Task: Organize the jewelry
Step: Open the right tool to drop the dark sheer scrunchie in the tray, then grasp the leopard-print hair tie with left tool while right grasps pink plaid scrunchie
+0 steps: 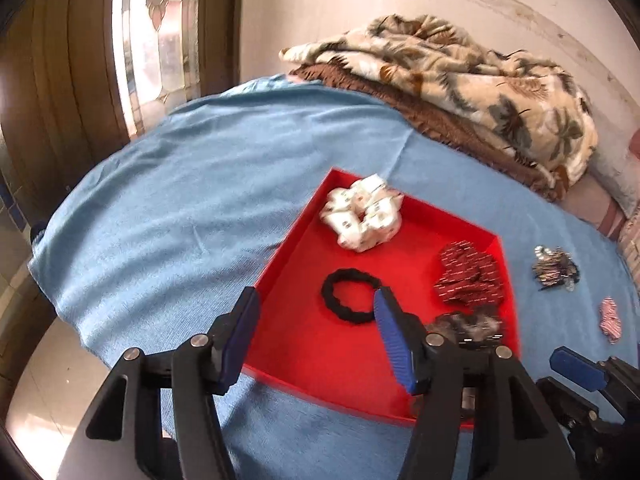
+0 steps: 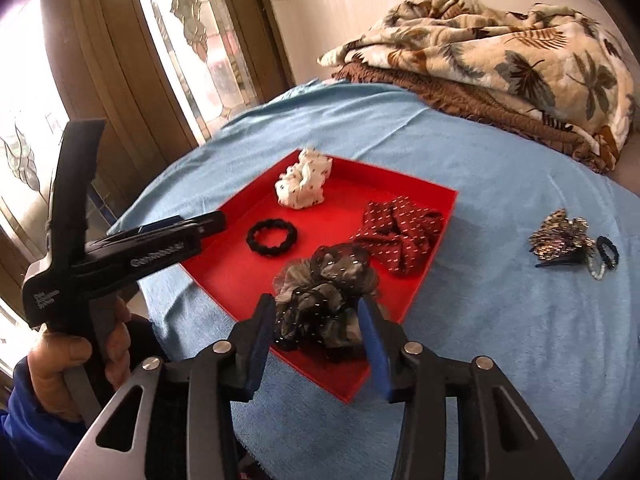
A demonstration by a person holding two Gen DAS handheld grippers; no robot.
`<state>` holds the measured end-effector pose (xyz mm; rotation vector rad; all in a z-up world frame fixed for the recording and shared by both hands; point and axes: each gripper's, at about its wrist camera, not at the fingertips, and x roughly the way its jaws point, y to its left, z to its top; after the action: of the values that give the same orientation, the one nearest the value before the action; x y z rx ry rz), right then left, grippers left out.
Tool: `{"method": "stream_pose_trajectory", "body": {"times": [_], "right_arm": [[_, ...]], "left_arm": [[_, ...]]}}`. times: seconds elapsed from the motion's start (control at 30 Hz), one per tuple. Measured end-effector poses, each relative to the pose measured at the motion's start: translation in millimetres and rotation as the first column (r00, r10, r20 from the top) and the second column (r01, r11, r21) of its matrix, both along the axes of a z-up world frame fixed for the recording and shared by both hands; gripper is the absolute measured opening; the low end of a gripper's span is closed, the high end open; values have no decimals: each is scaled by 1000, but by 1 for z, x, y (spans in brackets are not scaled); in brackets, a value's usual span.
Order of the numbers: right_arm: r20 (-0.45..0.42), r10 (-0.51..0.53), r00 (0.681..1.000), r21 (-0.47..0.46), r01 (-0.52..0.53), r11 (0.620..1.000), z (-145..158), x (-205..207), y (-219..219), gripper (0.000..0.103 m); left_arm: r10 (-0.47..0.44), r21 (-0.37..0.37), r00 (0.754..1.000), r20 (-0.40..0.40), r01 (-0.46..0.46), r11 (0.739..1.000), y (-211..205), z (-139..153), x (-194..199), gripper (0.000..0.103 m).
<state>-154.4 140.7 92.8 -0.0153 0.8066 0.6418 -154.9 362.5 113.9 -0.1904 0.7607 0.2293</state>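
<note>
A red tray [image 1: 312, 344] [image 2: 240, 276] lies on a blue cloth [image 1: 180, 200]. In it are a white scrunchie [image 1: 362, 216] [image 2: 306, 184], a black hair tie [image 1: 352, 296] [image 2: 269, 239], a dark red scrunchie [image 1: 468, 280] [image 2: 400, 236] and a grey-black sheer scrunchie [image 1: 468, 324] [image 2: 328, 280]. My left gripper [image 1: 316, 300] [image 2: 216, 220] stands open over the tray's near left side; its right finger overlaps the hair tie's edge. My right gripper [image 2: 316, 304] is open, and the sheer scrunchie rests on the tray between its fingers, loose.
Right of the tray on the cloth lie a silver-black hair clip [image 1: 554, 268] [image 2: 564, 238], beaded bracelets [image 2: 604, 260] and a pink scrunchie [image 1: 610, 320]. A folded leaf-print blanket [image 1: 460, 80] [image 2: 500, 60] sits at the back. The cloth's edge drops off at the left by a glass door [image 1: 152, 40].
</note>
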Motion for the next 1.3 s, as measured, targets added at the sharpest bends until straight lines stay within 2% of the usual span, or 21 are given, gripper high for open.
{"method": "stream_pose_trajectory", "body": {"times": [0.13, 0.3, 0.4, 0.57, 0.63, 0.7, 0.87, 0.97, 1.1, 1.23, 1.3], "right_arm": [[0, -48, 999, 20, 48, 999, 3, -3, -34, 48], [-18, -179, 984, 18, 179, 984, -2, -3, -107, 54], [-36, -292, 956, -5, 292, 957, -11, 2, -161, 55], [-65, -472, 879, -13, 472, 881, -21, 14, -251, 55], [-60, -519, 853, -14, 519, 855, -23, 18, -275, 55], [-51, -568, 822, -11, 568, 823, -26, 24, -299, 55], [-47, -646, 762, 16, 647, 762, -33, 40, -342, 56], [-40, -674, 738, 29, 675, 738, -36, 52, -356, 61], [-40, -688, 725, 35, 689, 724, -43, 67, -370, 64], [-43, -686, 727, 27, 687, 726, -50, 84, -375, 64], [-50, -684, 728, 28, 685, 728, -55, 91, -377, 64]], "left_arm": [[-60, 69, 998, 24, 58, 996, -26, 22, -7, 59], [-189, 37, 981, 37, 187, 982, -66, 38, -4, 59], [-283, 11, 959, 26, 283, 959, -99, 41, 7, 59], [-428, -71, 904, -3, 427, 902, -152, 40, 35, 59], [-464, -108, 885, -28, 459, 882, -172, 35, 56, 59], [-474, -118, 878, -58, 466, 877, -188, 27, 77, 59], [-482, -153, 869, -112, 464, 873, -217, 6, 130, 59], [-498, -164, 858, -127, 477, 864, -236, -8, 157, 59], [-519, -170, 841, -154, 495, 852, -258, -28, 187, 59], [-539, -146, 823, -181, 519, 842, -274, -47, 209, 59], [-552, -156, 812, -190, 530, 833, -278, -53, 214, 54]]}}
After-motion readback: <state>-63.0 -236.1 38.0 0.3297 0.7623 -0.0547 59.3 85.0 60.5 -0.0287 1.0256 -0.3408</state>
